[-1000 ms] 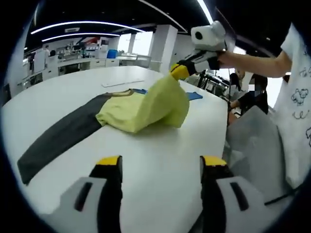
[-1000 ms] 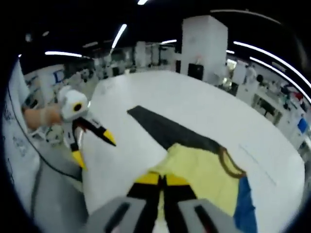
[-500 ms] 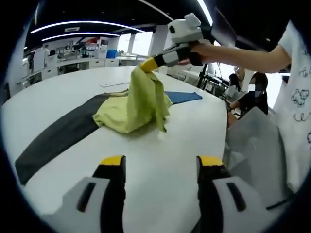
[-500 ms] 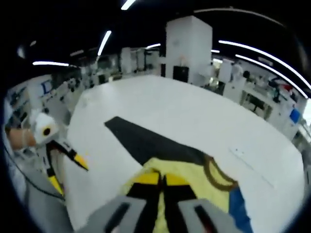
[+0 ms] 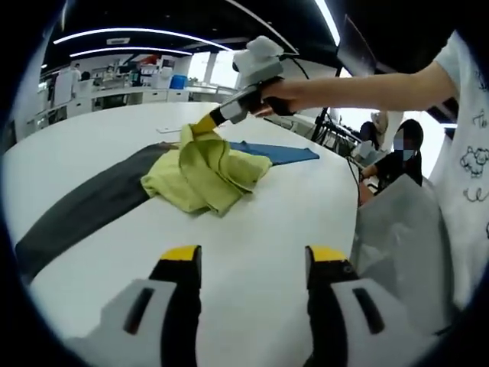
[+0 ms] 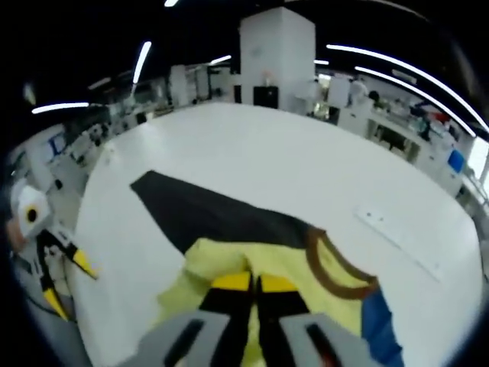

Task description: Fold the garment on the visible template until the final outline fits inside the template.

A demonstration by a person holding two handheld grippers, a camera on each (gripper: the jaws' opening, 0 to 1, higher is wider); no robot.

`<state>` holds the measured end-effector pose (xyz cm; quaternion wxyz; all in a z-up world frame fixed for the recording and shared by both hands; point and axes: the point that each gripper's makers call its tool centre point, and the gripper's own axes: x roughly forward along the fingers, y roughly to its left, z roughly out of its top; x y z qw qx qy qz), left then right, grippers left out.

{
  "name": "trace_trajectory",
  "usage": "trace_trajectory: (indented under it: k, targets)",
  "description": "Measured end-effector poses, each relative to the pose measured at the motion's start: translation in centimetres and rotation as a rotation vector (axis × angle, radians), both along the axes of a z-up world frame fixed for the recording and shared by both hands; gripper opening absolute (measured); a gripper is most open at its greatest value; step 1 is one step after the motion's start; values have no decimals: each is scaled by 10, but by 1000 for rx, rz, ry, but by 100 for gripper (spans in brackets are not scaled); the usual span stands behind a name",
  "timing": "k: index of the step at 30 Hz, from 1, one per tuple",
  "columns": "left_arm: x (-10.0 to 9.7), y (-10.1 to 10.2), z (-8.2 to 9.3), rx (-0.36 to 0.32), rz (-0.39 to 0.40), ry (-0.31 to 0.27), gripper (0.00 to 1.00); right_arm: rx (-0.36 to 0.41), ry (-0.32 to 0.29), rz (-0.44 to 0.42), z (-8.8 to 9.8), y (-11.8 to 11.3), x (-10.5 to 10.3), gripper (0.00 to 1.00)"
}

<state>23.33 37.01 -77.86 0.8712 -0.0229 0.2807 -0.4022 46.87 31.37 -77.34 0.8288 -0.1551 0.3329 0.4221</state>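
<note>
Dark template (image 5: 76, 210): a long dark strip lying flat on the white table (image 5: 267, 229), running from the left edge of the left gripper view toward the middle; its far end is covered by the garment.
Left gripper (image 5: 248, 256): hangs low over bare table, well short of the cloth, jaws spread apart and holding nothing.
Yellow garment (image 5: 202, 172): bunched in a loose heap on the near end of the template, its brown-trimmed neckline (image 6: 336, 271) showing in the right gripper view.
Right gripper (image 5: 205, 126): pinched tight on a fold of the yellow garment, at the top of the heap.
Blue sheet (image 5: 279, 153): lies flat beyond the heap, partly under it.
Step in hand: likely carrying one edge of the garment across itself for a fold.
Next move: probably lay the held edge down flat, then smooth the heap so its outline sits inside the dark strip.
</note>
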Motion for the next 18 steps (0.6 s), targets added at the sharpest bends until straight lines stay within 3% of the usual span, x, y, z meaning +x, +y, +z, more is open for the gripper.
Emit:
trace_trajectory:
  k: [9,13,18]
  targets:
    - [0,-7,0,-15,1,11,49,-11,33,-27,-18,0,5,0]
    - [1,-9,2,-61,15,44,51,-14,35,-17,-17,0,0,0]
    - [2,-8,2,-52,20,42,49,-5,38,-18,-14,1,-3,0]
